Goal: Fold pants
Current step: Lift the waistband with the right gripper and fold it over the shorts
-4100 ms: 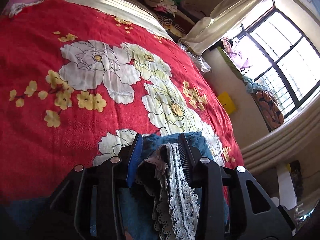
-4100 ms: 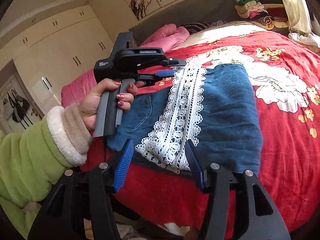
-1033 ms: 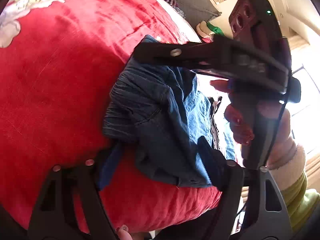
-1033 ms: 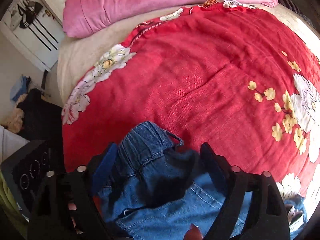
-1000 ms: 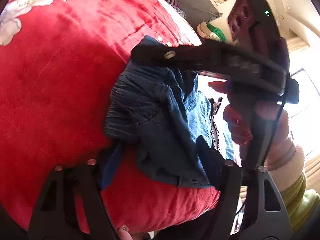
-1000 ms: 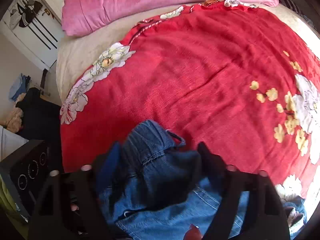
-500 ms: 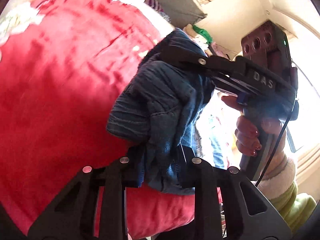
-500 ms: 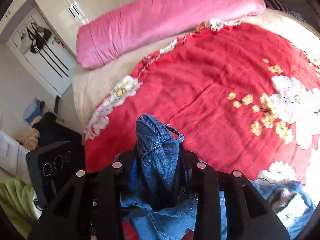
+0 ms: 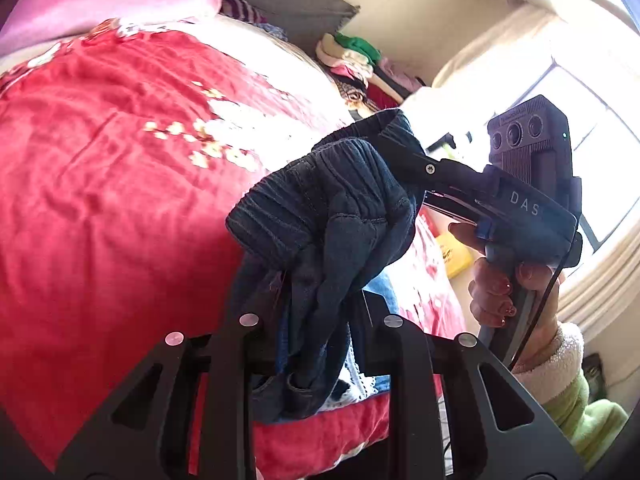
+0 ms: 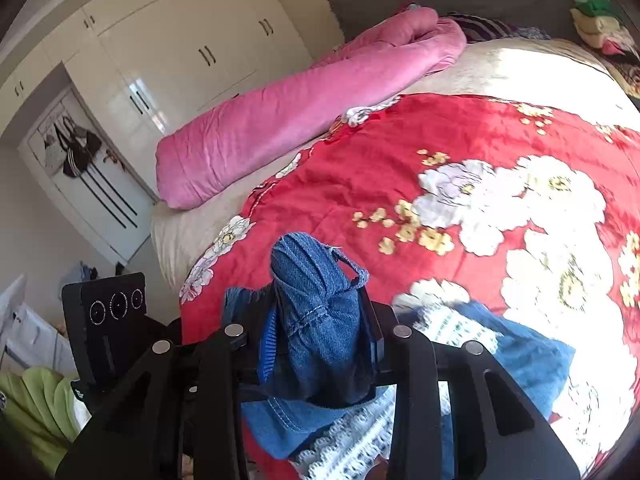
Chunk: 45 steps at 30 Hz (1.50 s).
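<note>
With the left gripper [image 9: 316,320] and right gripper [image 10: 316,340] each clamped on the bunched waistband of the pants [image 10: 316,304], you are mid-lift above the bed [image 10: 460,128]; next carry that end over the legs.

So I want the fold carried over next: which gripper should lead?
Neither alone, probably. The left gripper and right gripper each clamp a bunch of the jeans, so both should carry together across the red bedspread.

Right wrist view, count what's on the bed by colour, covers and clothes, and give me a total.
Red: 1, the floral bedspread
Pink: 1, the rolled quilt
Blue: 1, the denim pants, clamped in the right gripper
Total: 3
</note>
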Each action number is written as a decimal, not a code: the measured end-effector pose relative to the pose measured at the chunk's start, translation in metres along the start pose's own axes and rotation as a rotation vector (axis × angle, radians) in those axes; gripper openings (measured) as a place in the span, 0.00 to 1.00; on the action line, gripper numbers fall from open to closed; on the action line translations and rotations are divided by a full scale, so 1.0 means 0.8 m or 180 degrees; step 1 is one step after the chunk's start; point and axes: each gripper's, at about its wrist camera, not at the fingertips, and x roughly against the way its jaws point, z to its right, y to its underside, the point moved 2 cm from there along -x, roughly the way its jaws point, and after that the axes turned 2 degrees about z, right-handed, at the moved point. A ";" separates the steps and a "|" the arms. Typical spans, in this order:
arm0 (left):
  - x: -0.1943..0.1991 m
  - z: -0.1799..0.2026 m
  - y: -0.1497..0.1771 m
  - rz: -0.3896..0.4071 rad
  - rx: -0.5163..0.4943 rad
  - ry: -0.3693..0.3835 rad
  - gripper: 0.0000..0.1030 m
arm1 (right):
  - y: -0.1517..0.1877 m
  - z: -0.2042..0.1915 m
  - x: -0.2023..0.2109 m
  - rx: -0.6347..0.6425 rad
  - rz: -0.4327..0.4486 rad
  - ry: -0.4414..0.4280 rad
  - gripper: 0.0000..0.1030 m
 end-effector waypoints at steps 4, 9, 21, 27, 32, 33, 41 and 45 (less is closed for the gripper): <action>-0.025 0.018 0.010 -0.0112 -0.0151 -0.0091 0.16 | 0.023 0.032 0.022 -0.0187 0.0067 -0.0021 0.39; -0.044 0.038 0.026 -0.0202 -0.0311 -0.0188 0.17 | 0.056 0.072 0.053 -0.0503 0.0196 -0.0030 0.57; -0.083 0.089 0.065 -0.0448 -0.0810 -0.0072 0.56 | 0.129 0.116 0.094 -0.0984 0.0213 -0.0037 0.70; -0.097 0.094 0.084 -0.0680 -0.0891 0.0027 0.66 | 0.142 0.125 0.102 -0.1114 0.0200 0.0049 0.73; -0.073 0.092 0.091 -0.0660 -0.0933 0.0139 0.68 | 0.118 0.113 0.109 -0.0972 0.0249 0.0157 0.77; -0.066 0.089 0.089 -0.0622 -0.0916 0.0147 0.70 | 0.109 0.108 0.107 -0.0902 0.0241 0.0164 0.78; -0.041 0.068 0.071 -0.0444 -0.1004 -0.0092 0.60 | 0.048 0.087 0.015 -0.0417 -0.0526 0.0151 0.79; -0.062 0.075 0.075 -0.0528 -0.1216 -0.0120 0.28 | 0.039 0.096 -0.033 -0.0452 -0.0843 0.0229 0.75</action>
